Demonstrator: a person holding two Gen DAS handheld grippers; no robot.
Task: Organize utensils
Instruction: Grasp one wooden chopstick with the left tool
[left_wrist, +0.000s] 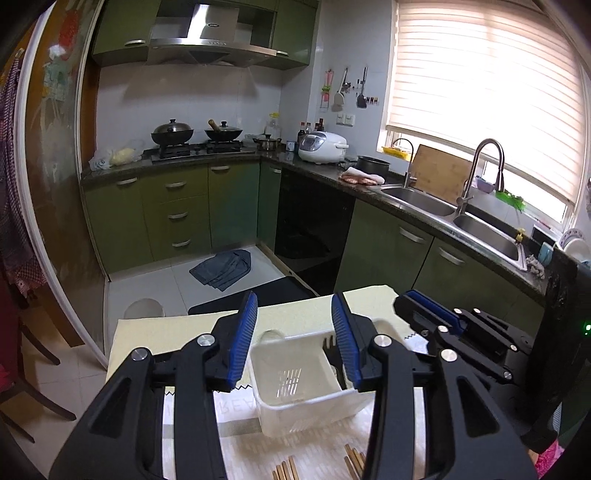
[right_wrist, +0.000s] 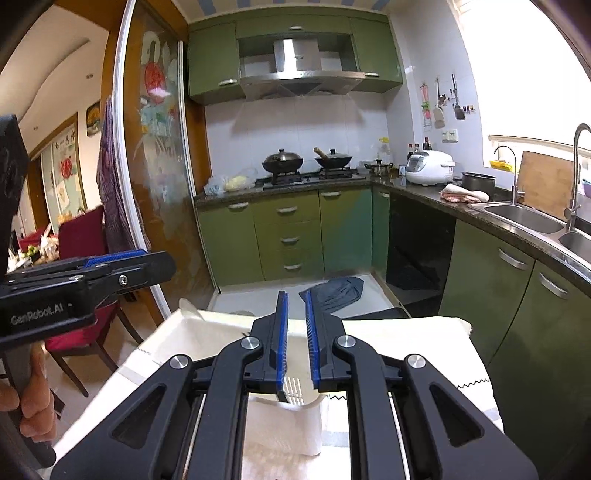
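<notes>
A white plastic utensil caddy stands on a cream cloth-covered table. A black fork stands in its right compartment. Several wooden chopsticks lie on the cloth in front of it. My left gripper is open and empty, raised above the caddy. My right gripper has its blue pads a narrow gap apart with nothing between them; it hovers over the caddy, which it largely hides. The right gripper also shows at the right of the left wrist view.
Green cabinets and a dark counter run along the back and right, with a double sink, a rice cooker and woks on the stove. A grey cloth lies on the floor. A red chair stands left of the table.
</notes>
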